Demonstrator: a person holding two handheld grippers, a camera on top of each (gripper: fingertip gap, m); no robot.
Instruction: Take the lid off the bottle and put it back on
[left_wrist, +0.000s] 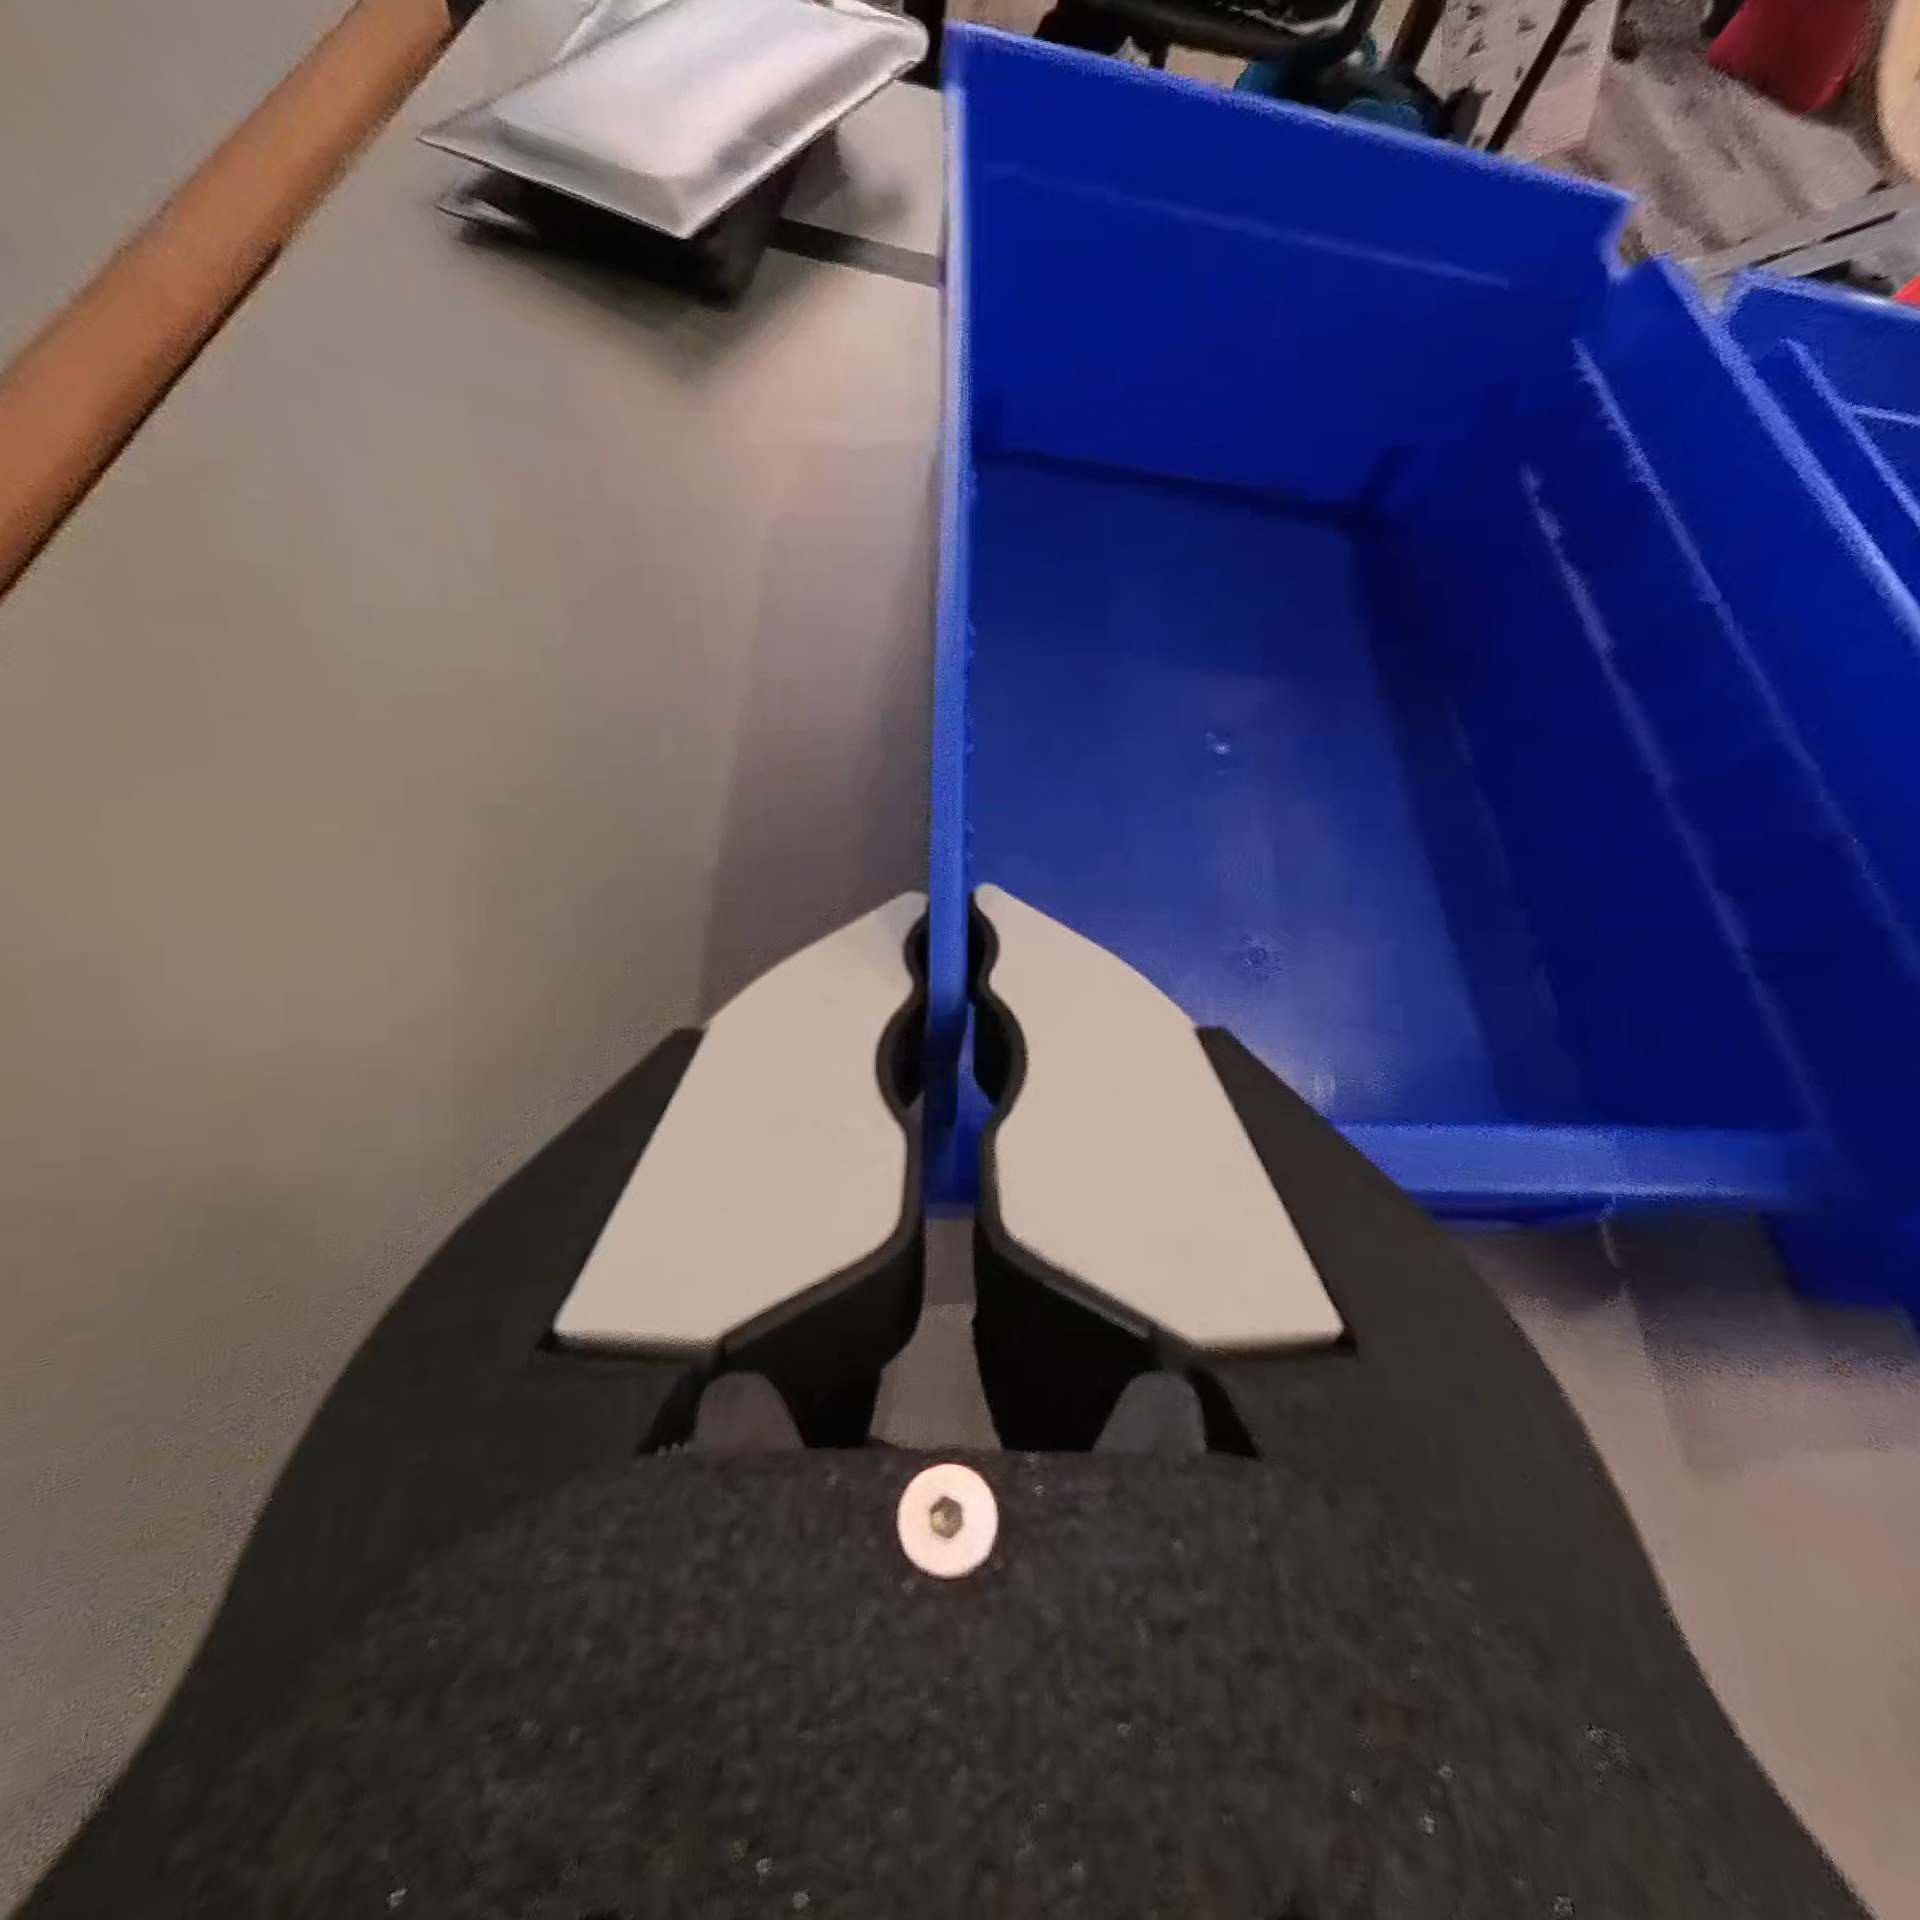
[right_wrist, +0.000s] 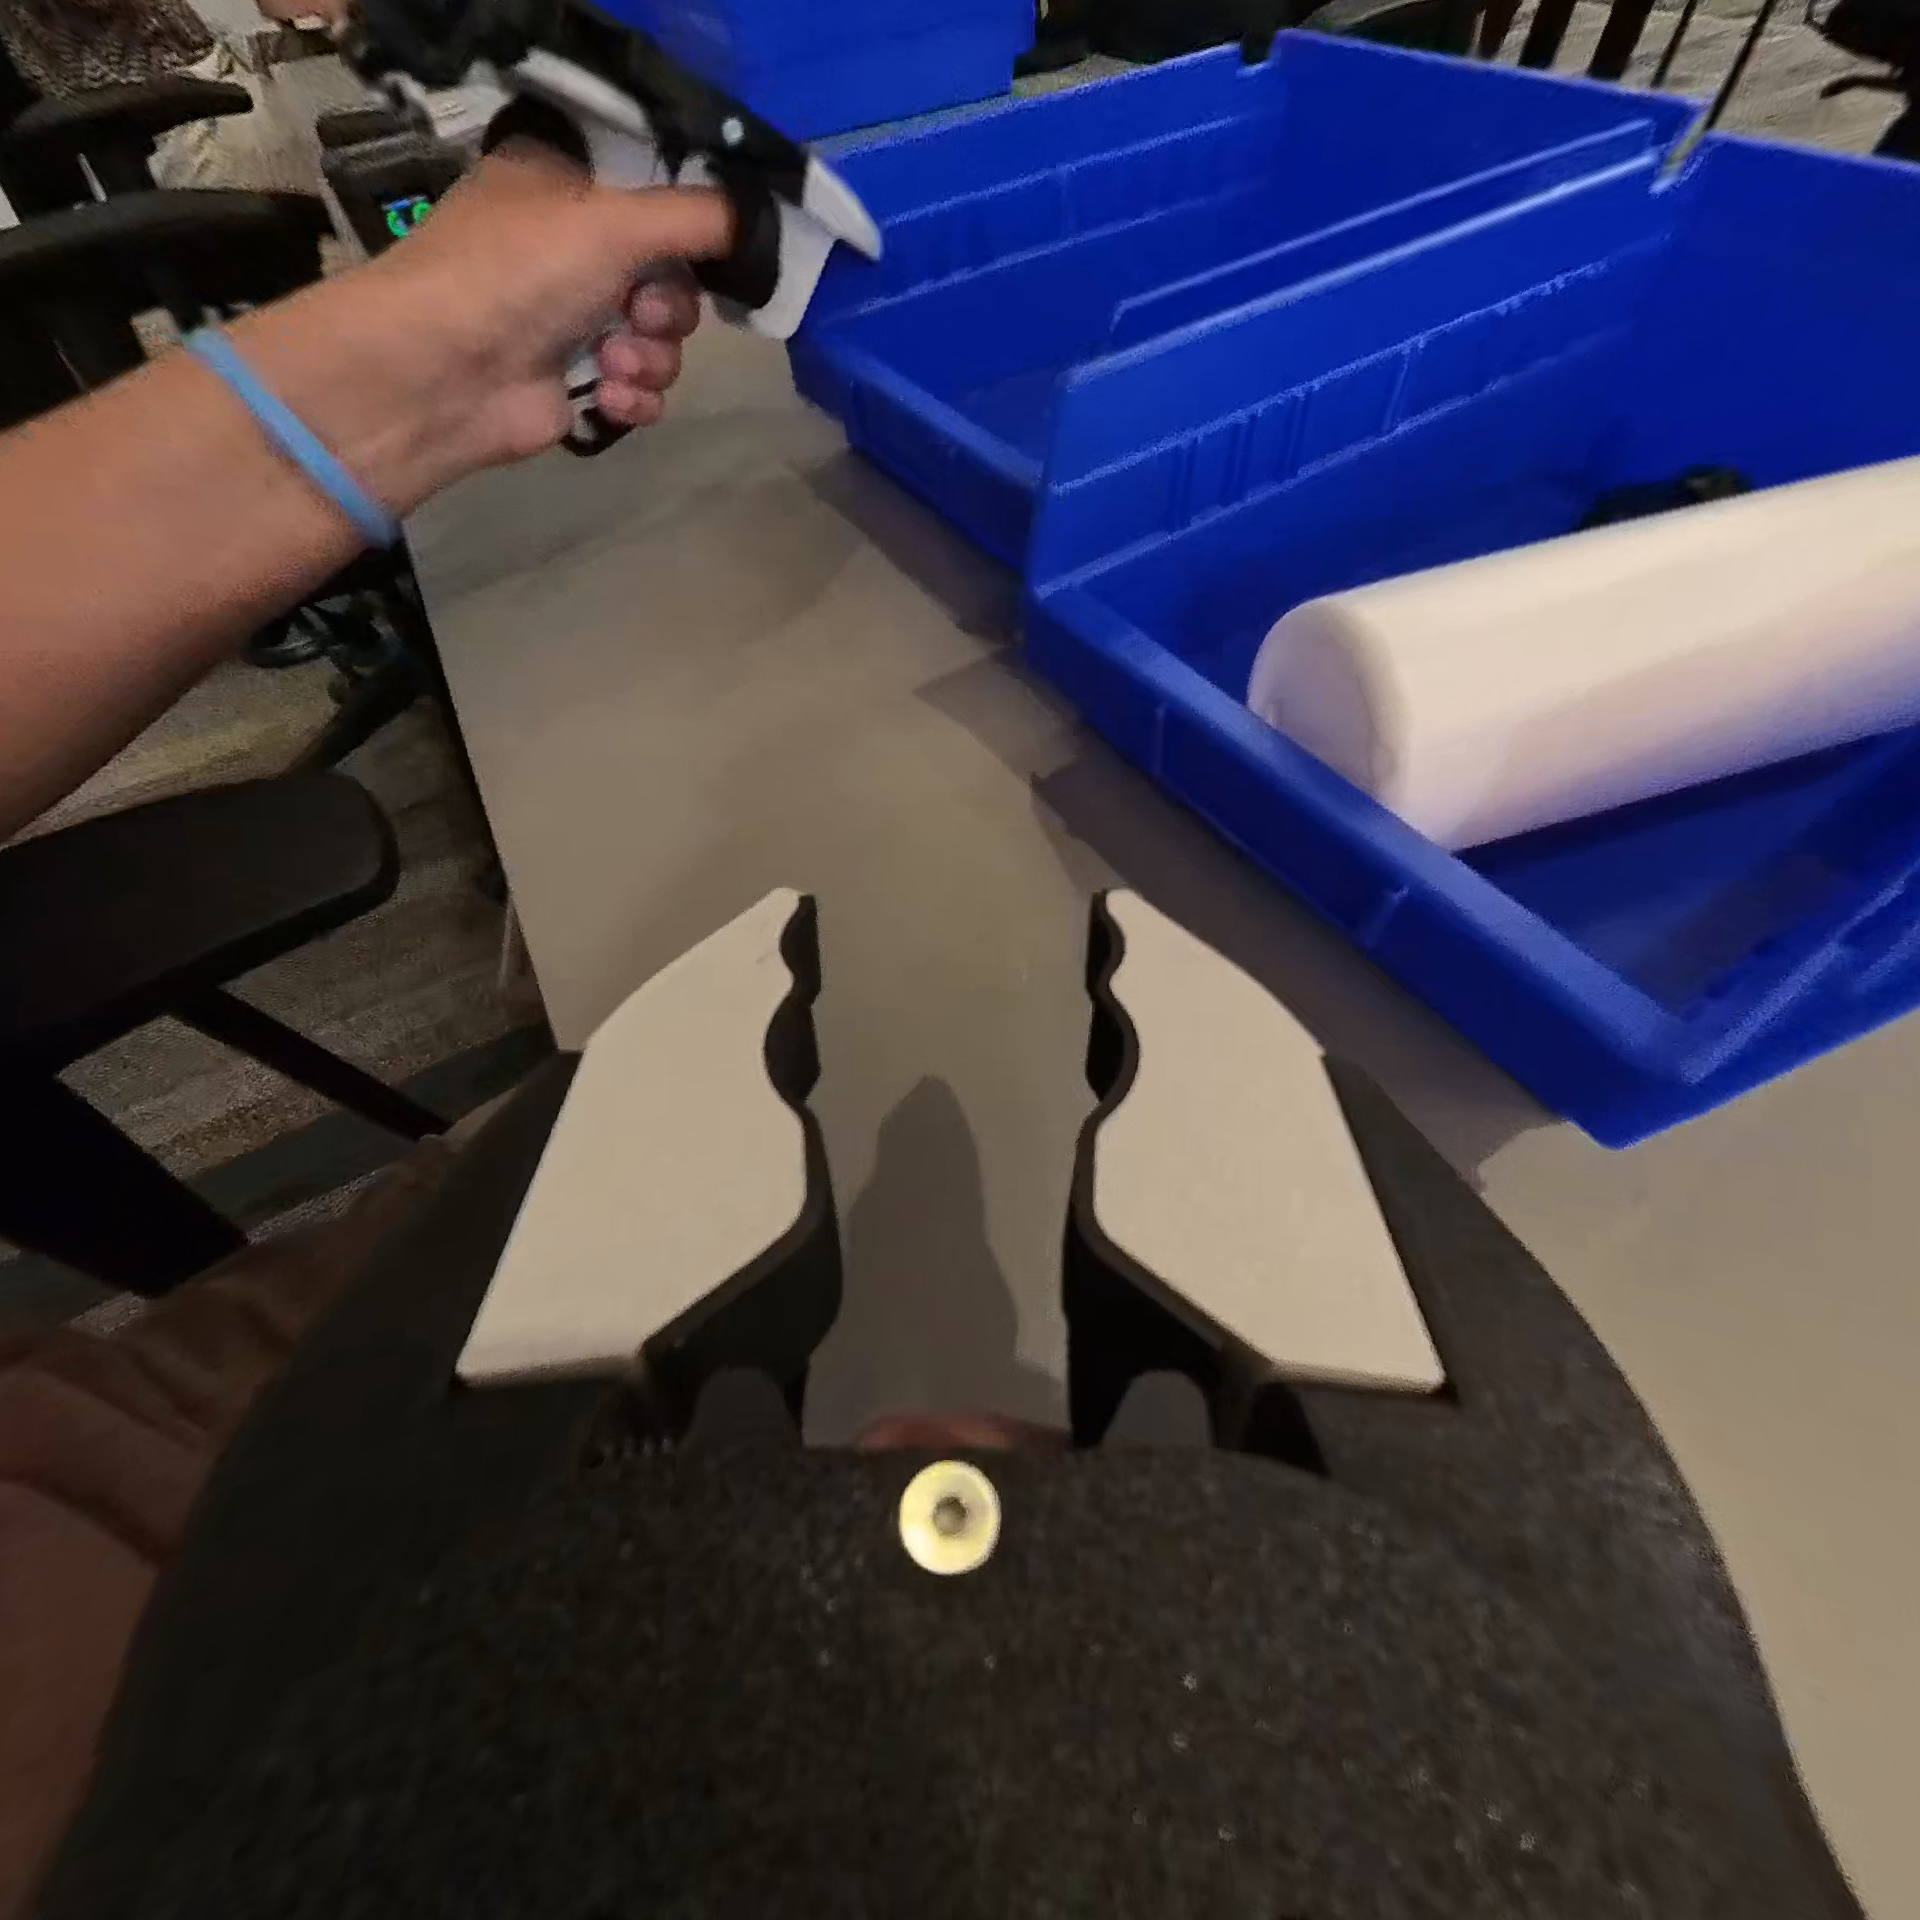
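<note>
A white bottle (right_wrist: 1558, 644) lies on its side in the nearest blue bin (right_wrist: 1351, 883), to the right of my right gripper. Its far end is out of frame, and no lid can be made out. My right gripper (right_wrist: 951, 914) is open and empty above the grey table (right_wrist: 727, 675). My left gripper (left_wrist: 948, 914) is shut on the thin left wall (left_wrist: 951, 623) of an empty blue bin (left_wrist: 1195, 343), with both pads against the wall. In the right wrist view, a hand (right_wrist: 499, 312) holds the left gripper (right_wrist: 769, 208) at the far bin's corner.
A silver pouch (left_wrist: 675, 114) lies on the table behind the bin. A wooden strip (left_wrist: 208, 229) runs along the table's far left edge. More blue bins (right_wrist: 1299, 208) stand side by side. A black chair (right_wrist: 156, 883) stands off the table's left edge.
</note>
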